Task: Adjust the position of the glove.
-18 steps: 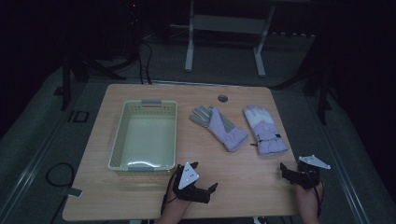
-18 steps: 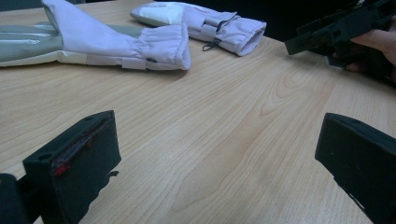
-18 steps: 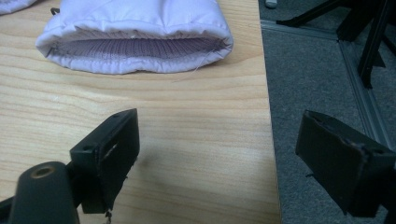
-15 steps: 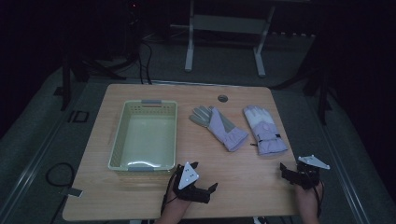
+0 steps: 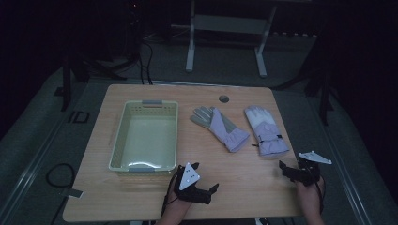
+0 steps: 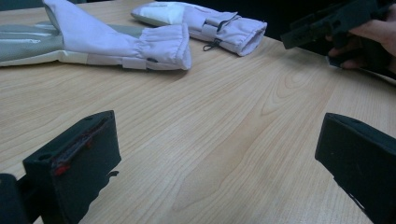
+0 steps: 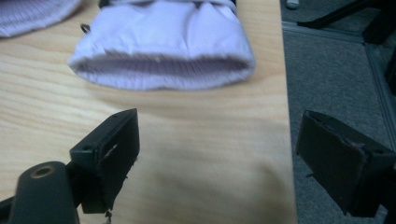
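- Nothing had moved since the earlier frames: your left tool (image 5: 213,187) and right tool (image 5: 284,167) sat where they had been, and so did both gloves and the basket (image 5: 126,140).
- Both tools stood wide open and empty; each gripper view showed bare bench (image 5: 248,187) between the jaws.
- The right glove (image 5: 265,132) lay flat near the bench's right side, its cuff (image 7: 161,70) facing your right tool, just ahead of the open jaws and not yet between them.
- The left glove (image 5: 220,127) lay slantwise between the basket and the right glove, well ahead of your left tool, cuff (image 6: 163,49) toward it.
- Risk, as I judged it: the right glove lay close to the bench edge, so a push from the jaws could have slid it off rather than caught it.
- A pinch on the puffy cuff might have taken only one layer of fabric and slipped on the lift.
- The dangling cord (image 6: 212,43) could have snagged a jaw.
- Your two tools were near each other; reaching across could have made them collide.
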Action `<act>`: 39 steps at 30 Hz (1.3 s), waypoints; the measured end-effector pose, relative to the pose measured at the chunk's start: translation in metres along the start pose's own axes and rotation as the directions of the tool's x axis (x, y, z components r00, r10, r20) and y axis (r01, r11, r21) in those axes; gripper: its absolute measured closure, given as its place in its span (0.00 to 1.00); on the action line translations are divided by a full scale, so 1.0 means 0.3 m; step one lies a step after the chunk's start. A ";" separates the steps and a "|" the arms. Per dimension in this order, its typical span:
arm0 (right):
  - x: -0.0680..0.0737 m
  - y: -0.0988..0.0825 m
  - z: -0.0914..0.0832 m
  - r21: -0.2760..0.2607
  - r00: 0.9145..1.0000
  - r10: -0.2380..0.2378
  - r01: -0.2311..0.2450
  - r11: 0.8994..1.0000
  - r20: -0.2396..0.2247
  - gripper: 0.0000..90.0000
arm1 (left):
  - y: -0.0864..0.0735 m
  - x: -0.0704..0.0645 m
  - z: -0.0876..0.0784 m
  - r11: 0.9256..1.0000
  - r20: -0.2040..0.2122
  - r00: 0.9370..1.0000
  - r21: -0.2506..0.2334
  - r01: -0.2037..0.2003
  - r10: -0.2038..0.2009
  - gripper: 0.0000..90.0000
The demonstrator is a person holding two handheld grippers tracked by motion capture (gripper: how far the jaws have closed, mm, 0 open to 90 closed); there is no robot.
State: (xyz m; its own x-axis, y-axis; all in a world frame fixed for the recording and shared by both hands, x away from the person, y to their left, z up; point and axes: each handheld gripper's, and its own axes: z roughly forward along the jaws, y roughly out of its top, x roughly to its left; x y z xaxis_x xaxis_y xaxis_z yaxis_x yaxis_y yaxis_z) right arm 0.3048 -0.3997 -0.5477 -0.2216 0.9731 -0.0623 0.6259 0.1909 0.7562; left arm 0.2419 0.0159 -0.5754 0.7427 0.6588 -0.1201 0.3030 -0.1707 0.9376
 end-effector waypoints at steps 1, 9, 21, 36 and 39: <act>0.005 0.022 0.006 -0.001 1.000 -0.009 0.009 1.000 -0.017 0.15 | 0.000 0.001 0.000 1.000 0.000 1.000 0.000 0.001 -0.001 0.00; 0.027 0.119 0.028 -0.024 0.997 -0.050 0.049 0.999 -0.060 0.15 | 0.000 0.000 0.000 1.000 0.000 1.000 -0.001 0.001 -0.001 0.00; 0.118 0.277 0.103 -0.047 0.974 -0.112 0.105 0.993 -0.197 0.14 | 0.000 0.001 0.000 1.000 0.002 1.000 -0.003 0.003 -0.003 0.00; 0.320 0.414 0.240 -0.062 0.883 -0.255 0.252 0.966 -0.394 0.19 | 0.000 0.001 -0.001 1.000 0.010 1.000 -0.002 0.004 -0.004 0.00; 0.341 0.427 0.269 -0.055 0.875 -0.255 0.256 0.965 -0.412 0.19 | 0.000 0.002 -0.001 1.000 0.011 1.000 -0.002 0.004 -0.004 0.00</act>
State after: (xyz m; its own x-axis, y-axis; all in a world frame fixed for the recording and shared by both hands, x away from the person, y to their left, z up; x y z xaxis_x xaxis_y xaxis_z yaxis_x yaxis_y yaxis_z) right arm 0.4227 -0.2653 -0.5098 -0.6614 0.7497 0.0206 0.5062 0.4260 0.7498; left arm 0.2421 0.0164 -0.5755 0.7479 0.6514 -0.1275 0.3050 -0.1665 0.9377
